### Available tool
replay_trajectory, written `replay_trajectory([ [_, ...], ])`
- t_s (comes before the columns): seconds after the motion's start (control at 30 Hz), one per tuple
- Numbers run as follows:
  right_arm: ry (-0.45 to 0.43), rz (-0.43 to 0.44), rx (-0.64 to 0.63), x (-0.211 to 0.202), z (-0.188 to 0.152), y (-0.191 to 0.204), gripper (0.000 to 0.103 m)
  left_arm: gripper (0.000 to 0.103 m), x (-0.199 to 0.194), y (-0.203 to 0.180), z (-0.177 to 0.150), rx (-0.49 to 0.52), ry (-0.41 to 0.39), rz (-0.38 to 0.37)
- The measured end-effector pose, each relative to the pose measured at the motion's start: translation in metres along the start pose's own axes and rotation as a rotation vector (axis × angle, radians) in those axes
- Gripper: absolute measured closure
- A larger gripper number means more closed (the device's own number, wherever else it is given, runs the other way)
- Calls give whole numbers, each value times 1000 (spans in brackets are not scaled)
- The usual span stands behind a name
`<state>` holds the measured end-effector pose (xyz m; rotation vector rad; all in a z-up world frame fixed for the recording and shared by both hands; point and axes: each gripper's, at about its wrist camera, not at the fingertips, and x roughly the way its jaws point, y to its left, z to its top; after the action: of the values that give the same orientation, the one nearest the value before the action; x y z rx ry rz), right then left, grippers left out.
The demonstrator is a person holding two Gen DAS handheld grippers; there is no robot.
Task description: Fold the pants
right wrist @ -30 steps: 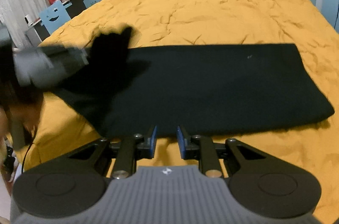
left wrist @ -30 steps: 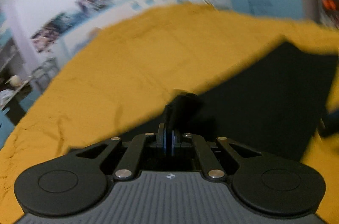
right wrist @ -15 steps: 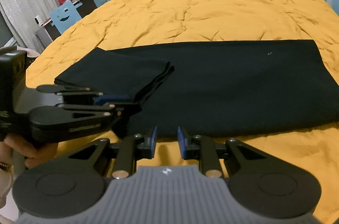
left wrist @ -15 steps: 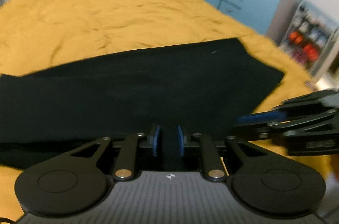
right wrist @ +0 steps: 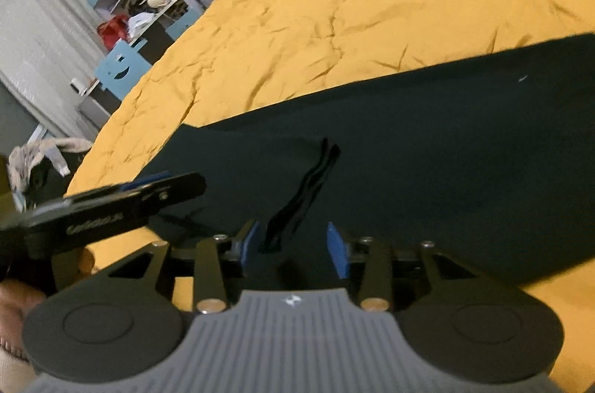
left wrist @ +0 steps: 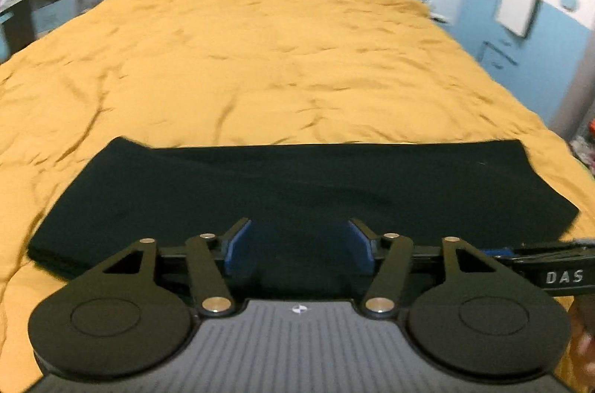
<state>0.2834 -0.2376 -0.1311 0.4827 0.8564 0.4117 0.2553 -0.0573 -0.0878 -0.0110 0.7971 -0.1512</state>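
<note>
Tongs first: left tongs point(left wrist: 297, 250) and right tongs point(right wrist: 292, 246) have just been spreading, released above the black pants point(left wrist: 297, 184). Soft, light, floppy cloth lies partly folded on the yellow bed point(left wrist: 260, 58); pinch the layered edge point(right wrist: 308, 184).

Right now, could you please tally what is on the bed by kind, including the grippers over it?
Black pants: 1
Yellow bedspread: 1
Grippers: 2, left gripper and right gripper, both open
Total: 4
</note>
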Motion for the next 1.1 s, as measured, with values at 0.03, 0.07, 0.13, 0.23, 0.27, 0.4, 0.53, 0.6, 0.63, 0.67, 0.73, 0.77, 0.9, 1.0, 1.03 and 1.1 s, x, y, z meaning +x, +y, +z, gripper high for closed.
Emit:
replay_trajectory([
  [0.03,7,4,22,7,3,-2,65,31,1,1,2,-21,6,3],
  [0.07,14,9,42,12,6,-3,64,29,2,4,4,-47,5,-10],
  [0.13,26,21,85,24,10,-7,64,26,0,14,4,-104,-4,-39],
  [0.23,42,40,139,39,14,-13,64,13,-1,25,7,-194,-43,-58],
  [0.27,43,43,147,44,14,-14,64,11,-2,27,9,-215,-63,-48],
  [0.4,44,68,175,59,16,-13,66,10,-8,43,12,-270,-76,-23],
  [0.53,38,68,210,68,16,-13,83,10,-2,64,15,-394,3,-124],
  [0.6,34,70,238,72,16,-13,94,19,-2,71,13,-430,-1,-106],
  [0.63,28,72,245,71,16,-12,99,22,-2,73,12,-436,3,-80],
  [0.67,20,69,244,69,16,-12,102,27,-3,75,11,-443,6,-66],
  [0.73,-4,52,198,62,18,-2,103,30,-6,78,9,-466,-3,-46],
  [0.77,-18,50,171,58,19,4,103,33,-8,80,7,-473,-12,-38],
  [0.9,-68,70,89,37,30,26,103,34,-26,85,5,-470,-89,-11],
  [1.0,-72,83,51,18,44,32,103,30,-40,90,5,-491,-141,9],
  [1.03,-72,88,44,12,49,33,103,30,-42,91,5,-481,-141,13],
  [1.1,-81,95,30,-3,59,34,103,28,-47,92,8,-478,-154,-9],
])
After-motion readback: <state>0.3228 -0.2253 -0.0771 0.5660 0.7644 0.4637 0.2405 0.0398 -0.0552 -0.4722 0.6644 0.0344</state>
